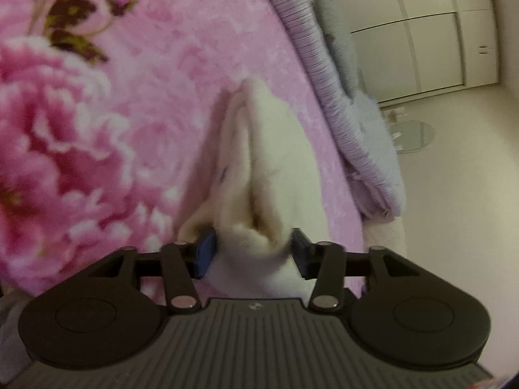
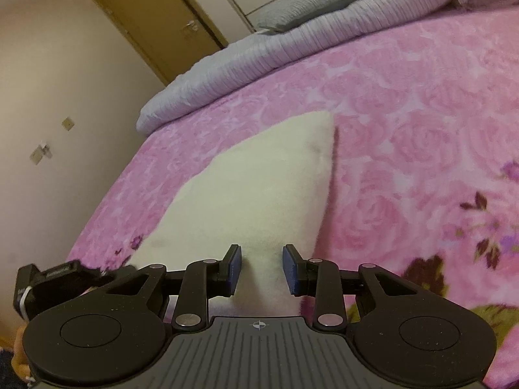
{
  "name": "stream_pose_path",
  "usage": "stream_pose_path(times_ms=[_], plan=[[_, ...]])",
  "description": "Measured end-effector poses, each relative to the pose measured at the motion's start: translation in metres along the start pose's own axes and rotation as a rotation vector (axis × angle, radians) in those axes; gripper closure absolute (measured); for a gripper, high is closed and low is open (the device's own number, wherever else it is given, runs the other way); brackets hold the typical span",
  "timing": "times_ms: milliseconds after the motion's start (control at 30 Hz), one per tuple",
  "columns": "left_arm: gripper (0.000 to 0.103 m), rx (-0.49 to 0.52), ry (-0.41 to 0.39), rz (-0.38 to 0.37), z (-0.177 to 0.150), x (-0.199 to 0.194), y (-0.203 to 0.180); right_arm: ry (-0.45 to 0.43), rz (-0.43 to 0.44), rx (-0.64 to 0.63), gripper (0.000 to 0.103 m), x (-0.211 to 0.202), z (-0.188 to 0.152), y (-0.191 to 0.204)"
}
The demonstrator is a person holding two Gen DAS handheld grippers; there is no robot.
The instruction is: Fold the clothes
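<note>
Currently: pink floral plush blanket covers the bed and fills most of both views. Lilac ribbed quilt is bunched along the blanket's far edge, with a grey ribbed cushion lying on it. Brown wooden door stands in the far left wall in the right wrist view; white wardrobe doors are far right in the left wrist view.

Cream fleece garment lies on the blanket, near side, tapering to a far corner.

Left gripper: blue-padded fingers clamped on a bunched, gathered edge of the garment; fabric fills the gap and presses both pads.

Right gripper: fingers partly apart, a narrow fold of the garment between them; can't tell if the pads actually pinch it.
</note>
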State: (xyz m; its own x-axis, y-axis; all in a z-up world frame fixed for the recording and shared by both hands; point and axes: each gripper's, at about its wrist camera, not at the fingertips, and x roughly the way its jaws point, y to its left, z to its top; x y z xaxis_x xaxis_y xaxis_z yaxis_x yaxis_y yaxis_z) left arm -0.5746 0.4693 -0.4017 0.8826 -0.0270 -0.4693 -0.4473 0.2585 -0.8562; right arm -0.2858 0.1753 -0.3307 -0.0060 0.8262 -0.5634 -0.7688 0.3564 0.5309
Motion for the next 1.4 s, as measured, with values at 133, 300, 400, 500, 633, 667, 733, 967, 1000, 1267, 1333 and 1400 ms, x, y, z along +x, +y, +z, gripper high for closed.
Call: stream_pose_path(times_ms=[133,300,400,500,633,667,733,967,1000,1267,1333,1400], plan=[[0.086,0.063,-0.046,0.024,-0.007,-0.006,0.003,0.031,-0.070,-0.195,0.071,0.006,-0.011,0.019],[0.086,0.026,-0.085,0.035,-0.026,-0.002,0.024,0.068,-0.143,-0.305,0.071,0.024,-0.035,0.011],[0.086,0.141,-0.094,0.081,-0.014,0.004,0.006,0.072,-0.142,-0.299,0.071,0.023,-0.033,0.011],[0.085,0.194,-0.081,0.114,-0.008,0.008,0.001,0.075,-0.166,-0.346,0.071,0.024,-0.034,0.022],[0.082,0.146,-0.077,0.110,-0.013,0.002,0.010,0.077,-0.164,-0.318,0.071,0.024,-0.037,0.019],[0.082,0.149,-0.080,0.118,-0.014,-0.005,0.007,0.090,-0.146,-0.289,0.071,0.022,-0.031,0.016],[0.083,0.233,-0.108,0.146,-0.009,-0.018,-0.016,0.089,-0.109,-0.238,0.071,0.013,-0.018,0.012],[0.085,0.485,-0.143,0.133,0.019,-0.017,-0.088,-0.023,-0.072,-0.175,0.071,0.013,0.032,0.005],[0.085,0.519,-0.115,0.138,0.018,-0.005,-0.093,-0.022,-0.078,-0.181,0.071,0.019,0.035,0.006],[0.096,0.628,-0.043,0.252,0.003,0.045,-0.059,0.064,-0.115,-0.358,0.071,0.069,0.015,0.021],[0.097,0.581,-0.032,0.243,0.010,0.048,-0.054,0.106,-0.102,-0.380,0.071,0.072,0.021,0.020],[0.098,0.588,-0.002,0.253,0.022,0.051,-0.068,0.151,-0.079,-0.388,0.071,0.072,0.032,0.019]])
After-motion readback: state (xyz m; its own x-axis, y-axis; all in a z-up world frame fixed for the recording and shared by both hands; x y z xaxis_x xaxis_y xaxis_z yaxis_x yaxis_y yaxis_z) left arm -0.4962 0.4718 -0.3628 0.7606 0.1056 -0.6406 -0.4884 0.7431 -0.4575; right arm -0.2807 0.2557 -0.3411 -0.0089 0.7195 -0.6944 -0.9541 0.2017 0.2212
